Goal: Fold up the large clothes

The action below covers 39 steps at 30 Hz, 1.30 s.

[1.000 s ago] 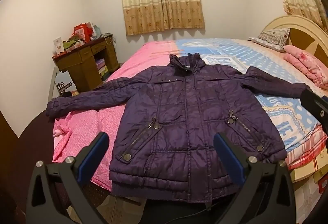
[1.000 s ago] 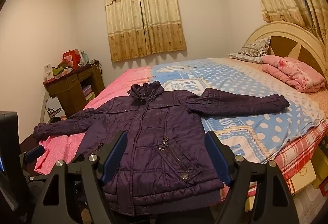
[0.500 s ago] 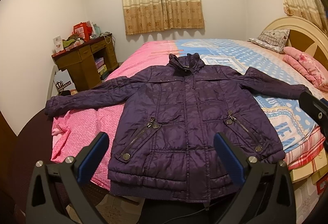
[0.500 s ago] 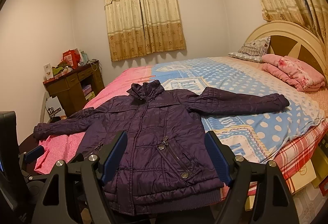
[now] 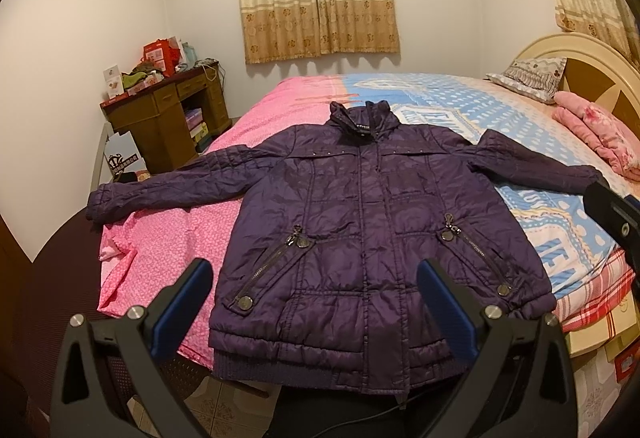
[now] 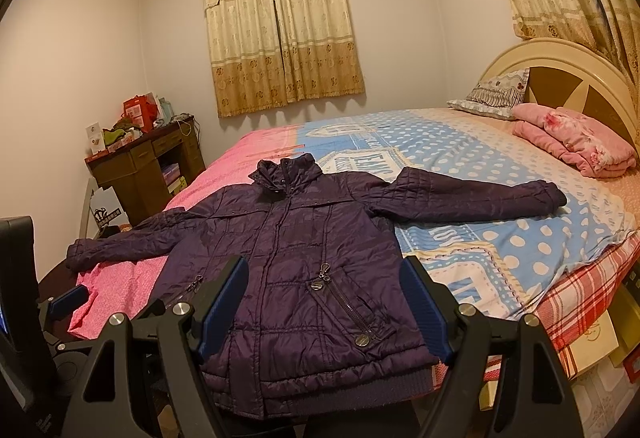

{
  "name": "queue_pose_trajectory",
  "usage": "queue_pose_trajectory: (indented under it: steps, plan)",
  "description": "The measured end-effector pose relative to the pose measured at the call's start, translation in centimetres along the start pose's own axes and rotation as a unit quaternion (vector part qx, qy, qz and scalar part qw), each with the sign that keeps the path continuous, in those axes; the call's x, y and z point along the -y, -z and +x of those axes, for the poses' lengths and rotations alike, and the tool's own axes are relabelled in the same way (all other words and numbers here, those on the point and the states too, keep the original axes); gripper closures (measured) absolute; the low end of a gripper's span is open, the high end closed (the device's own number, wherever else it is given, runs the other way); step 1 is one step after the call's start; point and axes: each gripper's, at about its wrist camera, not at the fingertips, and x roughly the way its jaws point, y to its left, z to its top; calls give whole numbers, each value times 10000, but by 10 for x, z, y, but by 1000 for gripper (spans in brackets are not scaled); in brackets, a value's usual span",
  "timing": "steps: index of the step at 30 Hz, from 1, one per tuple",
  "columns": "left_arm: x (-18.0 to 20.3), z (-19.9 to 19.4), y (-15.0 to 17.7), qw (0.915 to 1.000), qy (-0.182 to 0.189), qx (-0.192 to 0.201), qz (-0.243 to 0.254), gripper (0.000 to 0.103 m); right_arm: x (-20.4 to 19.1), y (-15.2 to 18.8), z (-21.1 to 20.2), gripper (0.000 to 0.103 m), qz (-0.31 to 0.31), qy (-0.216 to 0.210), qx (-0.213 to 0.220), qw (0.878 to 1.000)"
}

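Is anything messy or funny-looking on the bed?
Not much. The purple jacket lies flat, front up, sleeves spread. Its hem hangs a little over the bed's edge, and the pink sheet beside it is rumpled at the corner. The folded pink blanket looks tidy. Neither tool touches the jacket.

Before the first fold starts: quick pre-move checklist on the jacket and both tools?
1. Purple jacket lies flat, front up, on the bed: ok.
2. Both sleeves spread out to the sides, left sleeve and right sleeve: ok.
3. Front closed and collar at the far end: ok.
4. Left tool open, nothing between its fingers: ok.
5. Right tool open, nothing held: ok.
6. Hem hangs over the bed edge: not ok if a flat fold is wanted.
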Motion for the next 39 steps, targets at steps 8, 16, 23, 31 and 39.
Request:
queue_pose_trajectory:
  steps: [8,16,23,31,39]
  plan:
    - [0,0,0,10000,1,0,0,0,0,0,1,25,19,-24,-40,10000]
    - [0,0,0,10000,2,-4,-3,0,-1,0,1,25,22,-28,-47,10000]
    - [-1,0,0,10000,5,0,-1,0,0,1,1,25,26,-33,-49,10000]
    - [-1,0,0,10000,8,-5,-2,0,0,1,1,25,28,-33,-52,10000]
    - [1,1,2,10000,13,-9,-8,0,-2,4,1,25,38,-55,-75,9999]
